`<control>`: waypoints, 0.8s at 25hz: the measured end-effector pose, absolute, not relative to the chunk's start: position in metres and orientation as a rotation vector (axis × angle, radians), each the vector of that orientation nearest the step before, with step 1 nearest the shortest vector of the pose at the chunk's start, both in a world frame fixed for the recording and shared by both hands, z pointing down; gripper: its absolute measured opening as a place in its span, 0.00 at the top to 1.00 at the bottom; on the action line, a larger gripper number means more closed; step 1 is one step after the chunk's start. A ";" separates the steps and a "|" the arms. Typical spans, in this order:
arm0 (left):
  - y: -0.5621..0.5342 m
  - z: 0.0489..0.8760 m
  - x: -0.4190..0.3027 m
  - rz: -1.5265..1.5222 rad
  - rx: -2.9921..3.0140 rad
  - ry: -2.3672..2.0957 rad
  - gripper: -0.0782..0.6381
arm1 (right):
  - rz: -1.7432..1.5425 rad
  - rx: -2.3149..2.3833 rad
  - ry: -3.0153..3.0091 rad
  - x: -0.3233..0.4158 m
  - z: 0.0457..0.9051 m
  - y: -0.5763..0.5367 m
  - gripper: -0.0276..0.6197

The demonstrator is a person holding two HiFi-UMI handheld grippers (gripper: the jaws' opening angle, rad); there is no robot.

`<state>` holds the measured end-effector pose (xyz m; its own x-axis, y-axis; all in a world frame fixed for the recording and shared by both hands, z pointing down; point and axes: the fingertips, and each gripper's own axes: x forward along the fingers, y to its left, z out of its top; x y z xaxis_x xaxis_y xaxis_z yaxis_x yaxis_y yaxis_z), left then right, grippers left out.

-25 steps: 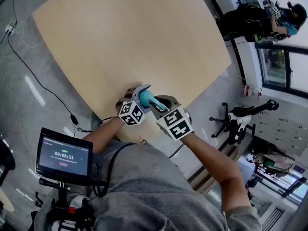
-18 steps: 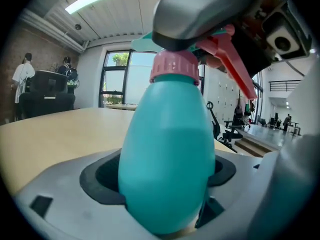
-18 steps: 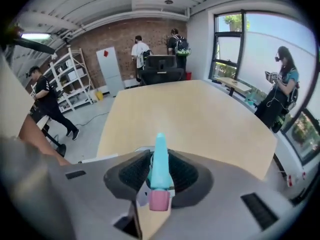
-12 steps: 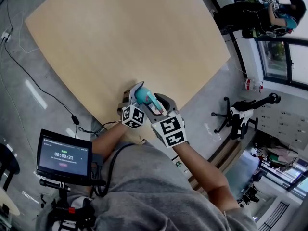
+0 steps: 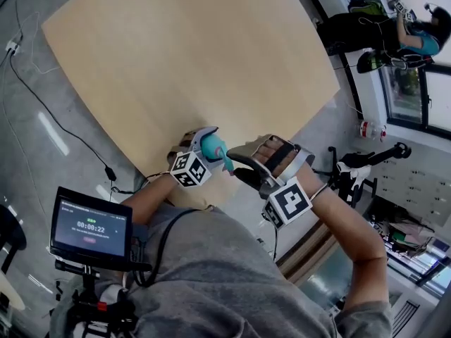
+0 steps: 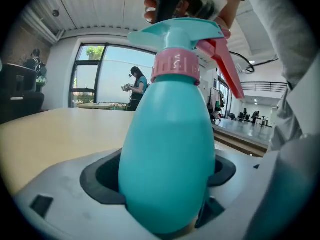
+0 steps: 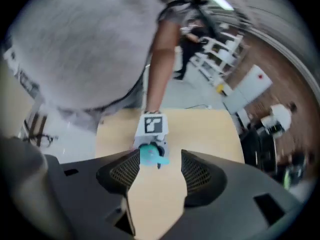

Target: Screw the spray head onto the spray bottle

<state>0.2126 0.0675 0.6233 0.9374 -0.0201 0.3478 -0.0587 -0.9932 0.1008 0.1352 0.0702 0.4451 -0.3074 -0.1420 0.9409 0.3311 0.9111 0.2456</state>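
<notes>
Teal egg-shaped plastic spray bottle (image 6: 167, 149) stays clamped in our left gripper (image 5: 209, 145) while our right gripper (image 7: 157, 170), opening empty, has released the seated teal-and-pink spray head (image 6: 180, 31).

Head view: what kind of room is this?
Probably an open office or lab space: a large wooden table, a swivel office chair nearby, and tall windows.

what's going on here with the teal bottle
A person works over a light wooden table with a handheld gripper in each hand. The left gripper clamps the teal plastic spray bottle, with the teal spray head, pink collar and red trigger seated on its neck. The right gripper is clear of the bottle, jaws opening with nothing between them.
</notes>
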 end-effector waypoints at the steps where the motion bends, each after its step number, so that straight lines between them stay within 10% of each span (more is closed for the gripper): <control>1: 0.070 0.624 0.212 0.539 2.989 -0.020 0.31 | -0.589 -0.264 -1.733 0.142 0.454 0.072 0.59; 9: 0.083 0.622 0.211 0.556 3.009 0.224 0.31 | -0.716 -0.710 -1.573 0.140 0.514 0.087 0.61; 10: 0.084 0.621 0.212 0.557 3.009 0.236 0.31 | -0.666 -0.695 -1.588 0.141 0.518 0.087 0.78; 20: 0.089 0.619 0.212 0.554 3.007 0.158 0.31 | 0.350 0.368 -1.859 0.144 0.519 0.073 0.80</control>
<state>0.2122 0.0887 0.6195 0.9294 0.1154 0.3507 0.0865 -0.9915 0.0969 0.1437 0.0726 0.5185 -0.3001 -0.0779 0.9507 -0.4187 0.9063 -0.0579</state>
